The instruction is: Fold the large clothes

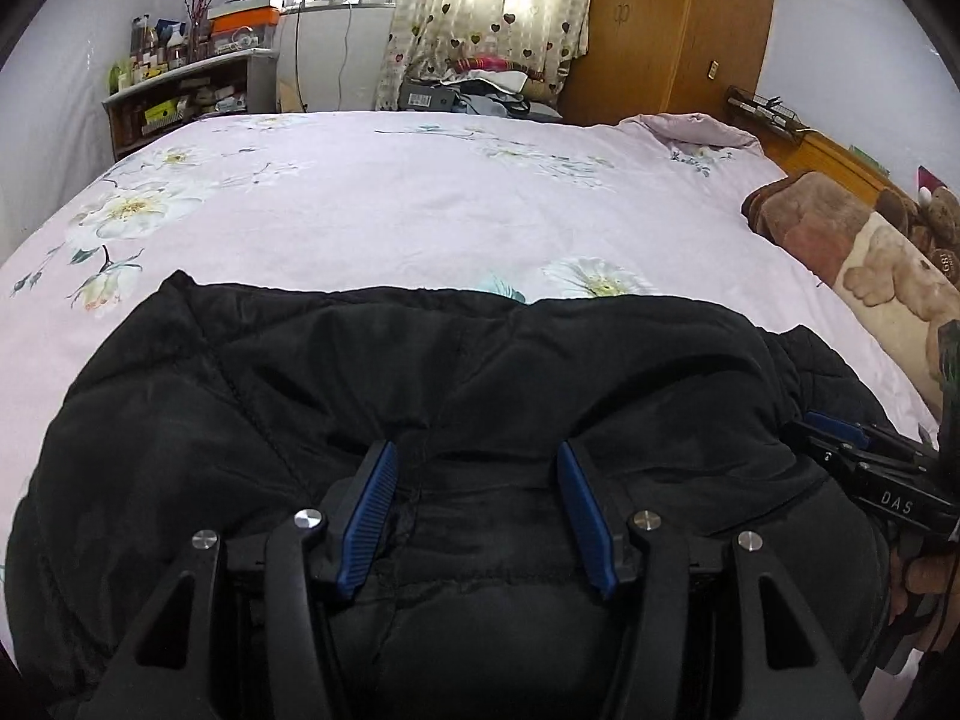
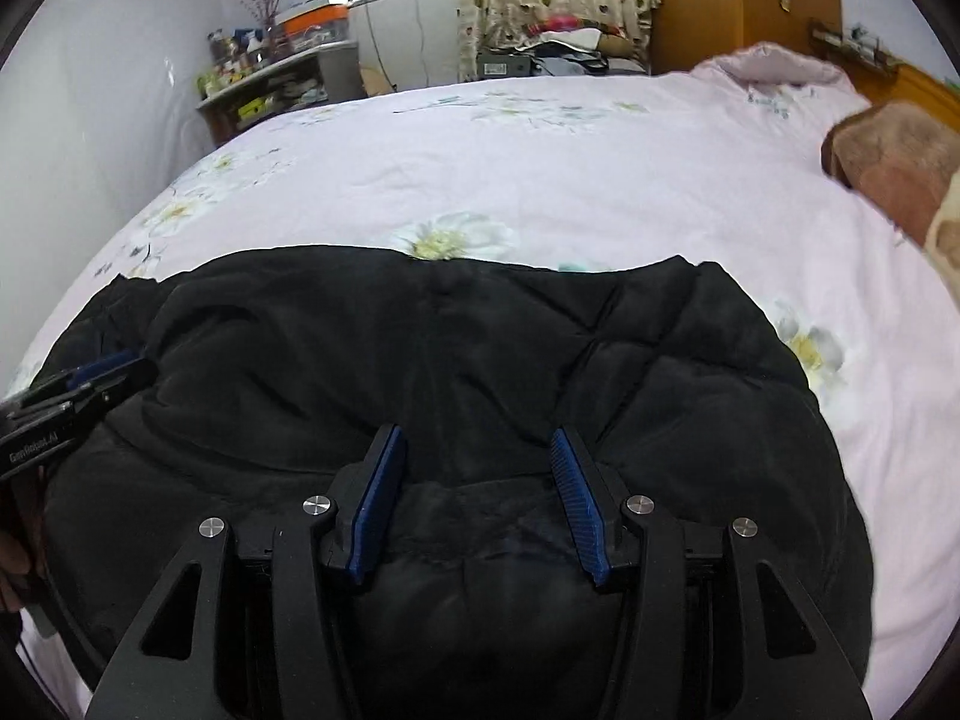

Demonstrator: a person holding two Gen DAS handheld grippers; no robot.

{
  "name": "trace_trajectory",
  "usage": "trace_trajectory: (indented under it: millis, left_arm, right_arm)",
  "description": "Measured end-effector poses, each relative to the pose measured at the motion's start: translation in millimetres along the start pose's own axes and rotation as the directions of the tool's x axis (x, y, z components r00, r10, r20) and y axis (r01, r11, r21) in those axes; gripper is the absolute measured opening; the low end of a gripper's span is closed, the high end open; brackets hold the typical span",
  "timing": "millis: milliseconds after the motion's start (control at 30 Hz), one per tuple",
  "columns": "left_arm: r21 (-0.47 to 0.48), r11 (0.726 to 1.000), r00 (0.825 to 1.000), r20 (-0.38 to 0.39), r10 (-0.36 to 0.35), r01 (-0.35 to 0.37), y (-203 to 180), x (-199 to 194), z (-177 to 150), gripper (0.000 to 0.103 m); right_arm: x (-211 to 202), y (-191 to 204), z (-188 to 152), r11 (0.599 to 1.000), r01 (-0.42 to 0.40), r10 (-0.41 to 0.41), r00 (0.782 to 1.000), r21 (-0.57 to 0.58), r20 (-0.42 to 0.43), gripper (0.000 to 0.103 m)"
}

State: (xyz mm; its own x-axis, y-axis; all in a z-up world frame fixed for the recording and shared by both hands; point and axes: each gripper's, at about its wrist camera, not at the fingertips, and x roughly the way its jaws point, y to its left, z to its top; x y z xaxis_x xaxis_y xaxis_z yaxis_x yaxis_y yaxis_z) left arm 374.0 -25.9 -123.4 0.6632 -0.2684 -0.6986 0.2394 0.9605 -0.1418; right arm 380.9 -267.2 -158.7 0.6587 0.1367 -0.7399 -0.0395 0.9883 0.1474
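Note:
A black padded jacket (image 1: 420, 372) lies folded into a bulky bundle on the near part of the bed; it also shows in the right wrist view (image 2: 480, 348). My left gripper (image 1: 477, 456) is open, its blue-padded fingers spread just above the jacket's near edge. My right gripper (image 2: 477, 441) is open too, over the same bundle further right. The right gripper shows at the right edge of the left wrist view (image 1: 840, 438), and the left gripper at the left edge of the right wrist view (image 2: 102, 372). Neither holds fabric.
The bed has a pale pink floral cover (image 1: 420, 192). A brown bear-print blanket (image 1: 840, 240) lies at its right side by a wooden headboard. A cluttered shelf (image 1: 180, 90) stands far left, with a curtain and wardrobe (image 1: 678, 24) behind.

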Motion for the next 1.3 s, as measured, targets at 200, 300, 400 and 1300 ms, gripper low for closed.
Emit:
trace_trajectory:
  millis: [200, 300, 400, 1300]
  left_arm:
    - [0.011, 1.0, 0.997, -0.082, 0.008, -0.007, 0, -9, 17, 0.058]
    - [0.042, 0.999, 0.999, -0.049, 0.022, -0.02, 9, -25, 35, 0.058]
    - [0.072, 0.992, 0.992, -0.061, 0.11, -0.106, 28, -14, 47, 0.058]
    - [0.002, 0.998, 0.996, -0.053, 0.065, -0.065, 45, -17, 52, 0.06]
  right_arm:
    - [-7, 7, 9, 0.999, 0.038, -0.039, 0.999, -0.025, -0.026, 0.051]
    - [-29, 4, 24, 0.998, 0.051, -0.051, 0.999, -0.037, 0.016, 0.051]
    - [-28, -8, 39, 0.996, 0.083, -0.083, 0.996, -0.015, 0.02, 0.051]
    - [-17, -36, 44, 0.988, 0.154, -0.153, 0.988, 0.032, -0.022, 0.052]
